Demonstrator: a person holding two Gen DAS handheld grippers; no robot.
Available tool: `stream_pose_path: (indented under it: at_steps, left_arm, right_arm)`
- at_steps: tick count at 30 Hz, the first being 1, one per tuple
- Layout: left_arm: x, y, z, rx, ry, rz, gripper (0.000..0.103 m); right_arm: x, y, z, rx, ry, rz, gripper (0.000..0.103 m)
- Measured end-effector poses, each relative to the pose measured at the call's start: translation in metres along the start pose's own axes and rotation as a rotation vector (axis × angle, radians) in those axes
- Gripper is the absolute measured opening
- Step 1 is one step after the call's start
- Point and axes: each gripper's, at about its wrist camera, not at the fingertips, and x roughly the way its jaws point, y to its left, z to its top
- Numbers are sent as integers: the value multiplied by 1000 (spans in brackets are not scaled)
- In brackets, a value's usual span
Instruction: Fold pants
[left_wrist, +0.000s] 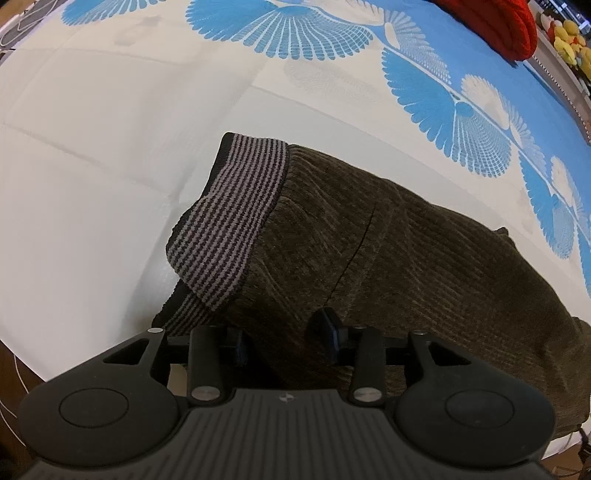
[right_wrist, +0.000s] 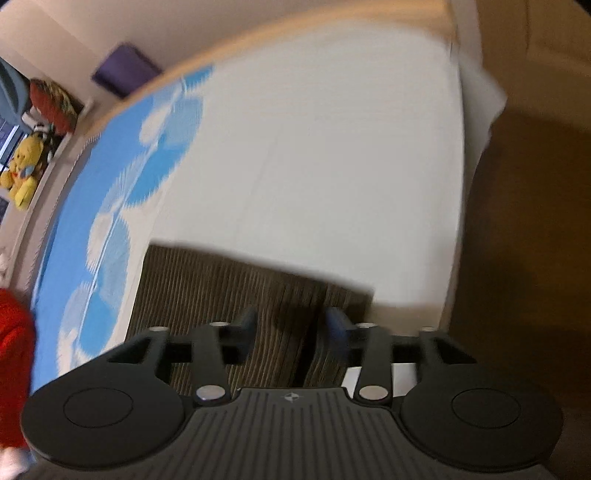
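The brown corduroy pants (left_wrist: 388, 266) lie near the bed (left_wrist: 92, 166) edge, white sheet spreading bare beyond. The left gripper (left_wrist: 286, 341) and right gripper (right_wrist: 291, 332) hold parted fingers over the fabric, gripping nothing.

One pair of brown pants (left_wrist: 388, 266), one patterned bedsheet (left_wrist: 110, 147), one red garment (left_wrist: 498, 26), two grippers: left gripper (left_wrist: 286, 338), right gripper (right_wrist: 291, 328).

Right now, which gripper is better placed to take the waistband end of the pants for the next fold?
Left. The left gripper is open beside the striped waistband of the pants. The right gripper is open over the plain hem end.
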Motion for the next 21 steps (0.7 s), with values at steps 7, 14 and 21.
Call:
stream_pose_path:
  at_steps: [7,14,21]
  left_arm:
    - [0,1,-1,-8,1,5,44]
    - [-24,5,0,-10,-90,-25,11]
    - [-80,22,-19,-24,-244,-159,11]
  right_arm:
    - [19,14,-9,-45,87,-15,47]
    - [15,37,-11,-153,11,-15,5]
    - [-44,41,-5,-120,-228,180,4]
